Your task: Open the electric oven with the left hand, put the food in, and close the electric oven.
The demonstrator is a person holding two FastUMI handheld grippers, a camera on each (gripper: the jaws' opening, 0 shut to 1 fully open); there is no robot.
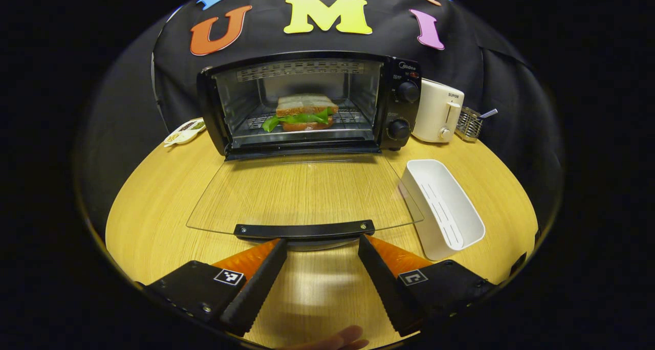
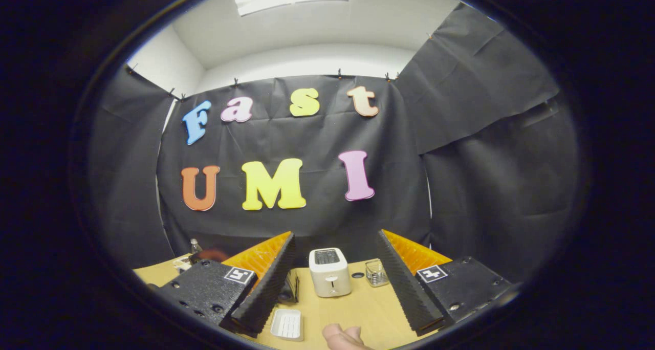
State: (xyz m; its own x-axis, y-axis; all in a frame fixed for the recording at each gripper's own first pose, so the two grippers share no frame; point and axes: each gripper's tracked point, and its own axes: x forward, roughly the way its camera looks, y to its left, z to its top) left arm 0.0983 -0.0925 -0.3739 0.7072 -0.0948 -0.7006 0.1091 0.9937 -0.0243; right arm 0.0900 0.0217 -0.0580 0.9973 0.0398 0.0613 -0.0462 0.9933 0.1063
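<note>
Sandwich (image 1: 306, 112) sits on the rack inside the oven (image 1: 312, 102); door (image 1: 304, 194) lies flat open toward us. Left gripper (image 1: 321, 245) spread apart, empty, fingers flanking the handle (image 1: 304, 230), whose long axis runs left-right. White tray (image 1: 442, 206) lies close right of the door. Right gripper (image 2: 335, 268) parted, empty, raised.

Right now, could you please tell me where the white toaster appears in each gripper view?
Left gripper view: the white toaster stands right of centre, beside the oven's knob side.
Right gripper view: it sits low at centre, framed between the right tongs.
Shared landmark: the white tray, nearer the camera than the toaster in both.
</note>
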